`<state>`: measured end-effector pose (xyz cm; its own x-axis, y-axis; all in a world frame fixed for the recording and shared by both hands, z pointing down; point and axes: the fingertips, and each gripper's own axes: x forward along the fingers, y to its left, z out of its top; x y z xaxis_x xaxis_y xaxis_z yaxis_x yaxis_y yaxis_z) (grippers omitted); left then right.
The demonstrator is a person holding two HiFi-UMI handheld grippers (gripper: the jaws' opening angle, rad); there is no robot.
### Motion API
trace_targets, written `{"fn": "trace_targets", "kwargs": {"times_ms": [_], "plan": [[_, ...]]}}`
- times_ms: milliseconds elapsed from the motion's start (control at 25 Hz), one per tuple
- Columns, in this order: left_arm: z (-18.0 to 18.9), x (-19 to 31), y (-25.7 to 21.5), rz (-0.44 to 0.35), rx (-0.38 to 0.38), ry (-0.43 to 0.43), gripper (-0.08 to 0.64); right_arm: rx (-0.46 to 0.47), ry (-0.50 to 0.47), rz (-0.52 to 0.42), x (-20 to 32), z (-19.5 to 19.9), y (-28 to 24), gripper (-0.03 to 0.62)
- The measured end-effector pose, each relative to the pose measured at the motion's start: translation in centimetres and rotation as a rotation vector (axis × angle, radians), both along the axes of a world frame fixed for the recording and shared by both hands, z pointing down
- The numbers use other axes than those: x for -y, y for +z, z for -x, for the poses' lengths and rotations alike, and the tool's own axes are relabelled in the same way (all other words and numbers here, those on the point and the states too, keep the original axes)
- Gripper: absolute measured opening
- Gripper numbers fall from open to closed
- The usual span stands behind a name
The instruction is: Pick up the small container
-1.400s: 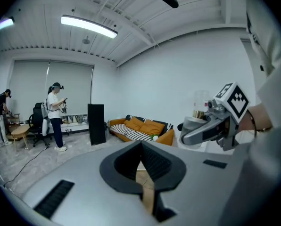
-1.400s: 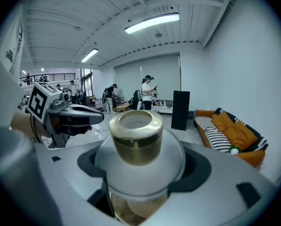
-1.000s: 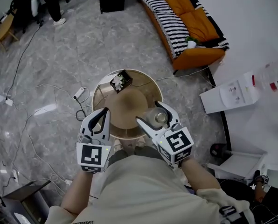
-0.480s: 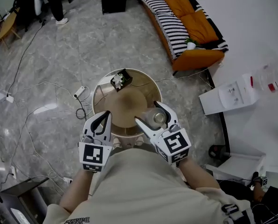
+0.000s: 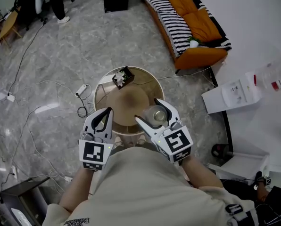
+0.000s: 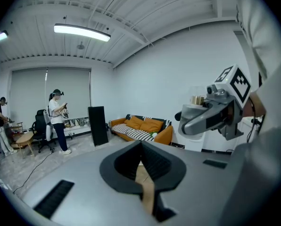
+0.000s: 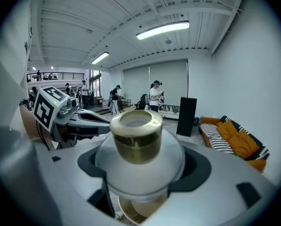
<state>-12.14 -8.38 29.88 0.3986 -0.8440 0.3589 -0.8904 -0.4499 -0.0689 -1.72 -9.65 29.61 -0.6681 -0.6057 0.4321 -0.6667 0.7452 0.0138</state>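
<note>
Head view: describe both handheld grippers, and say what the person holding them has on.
The light grey left gripper and the right gripper look alike. Both have plastic bodies with curved, tapering jaws lined in black. Each carries a white cube with black square markers at its rear. No cables show on either. The person wears a beige short-sleeved T-shirt.

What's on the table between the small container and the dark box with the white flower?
Nothing: the head view shows only bare brown tabletop between the small container, clamped in the right gripper, and the dark box.
</note>
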Motion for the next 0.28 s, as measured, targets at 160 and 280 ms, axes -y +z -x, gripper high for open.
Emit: {"fn": "trace_targets", "kwargs": {"times_ms": [160, 280], "plan": [[-0.06, -0.35, -0.12, -0.004, 0.003, 0.005, 0.006, -0.011, -0.013, 0.007, -0.37, 0.06, 0.12, 0.333], [-0.30, -0.51, -0.08, -0.008, 0.009, 0.013, 0.006, -0.008, -0.023, 0.017, -0.64, -0.04, 0.25, 0.333]]}}
